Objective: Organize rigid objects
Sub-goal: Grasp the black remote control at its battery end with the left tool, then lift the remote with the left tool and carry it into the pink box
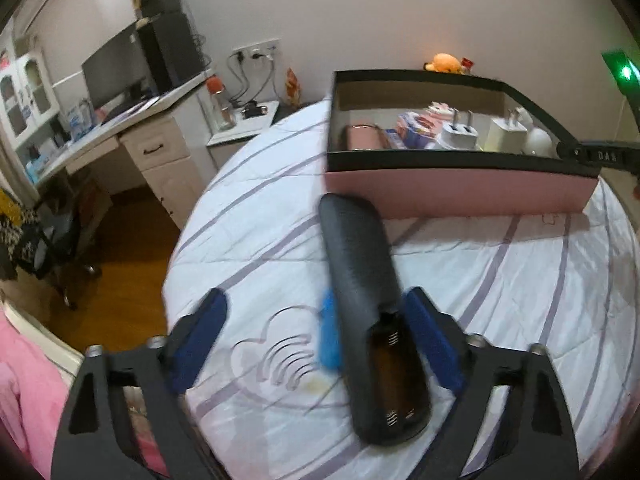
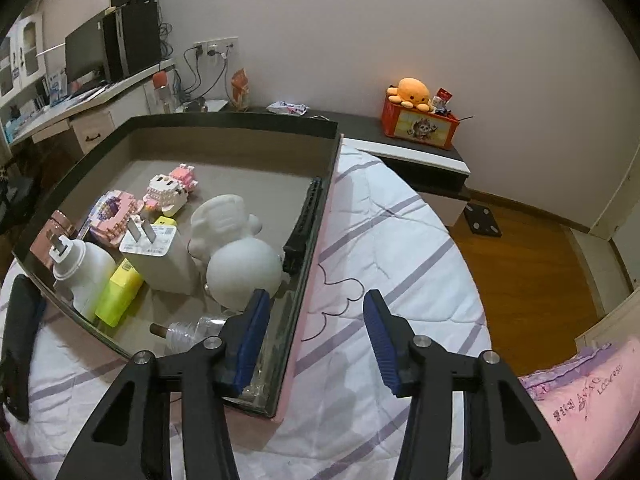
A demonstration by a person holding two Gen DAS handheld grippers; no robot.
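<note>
A black remote control [image 1: 368, 304] lies back-up on the bed with its battery bay open and empty, close against the right finger of my open left gripper [image 1: 316, 320]. A blue object [image 1: 330, 336] lies beside it, blurred. The pink box with black rim [image 1: 460, 188] stands just beyond, holding white chargers [image 2: 156, 248], a white figurine [image 2: 236, 248], block toys [image 2: 168, 192], a yellow block [image 2: 118, 296] and a black bar [image 2: 304, 224]. My right gripper [image 2: 316, 320] is open, straddling the box's right wall [image 2: 308, 280], holding nothing. The remote also shows at the left edge [image 2: 18, 336].
The bed [image 1: 480, 280] has a white quilt with purple stripes. A desk with monitor [image 1: 116, 68] and a nightstand [image 1: 244, 120] stand left. An orange plush on a red box [image 2: 416, 116] sits on the far headboard shelf. A pink pillow [image 2: 580, 400] lies right.
</note>
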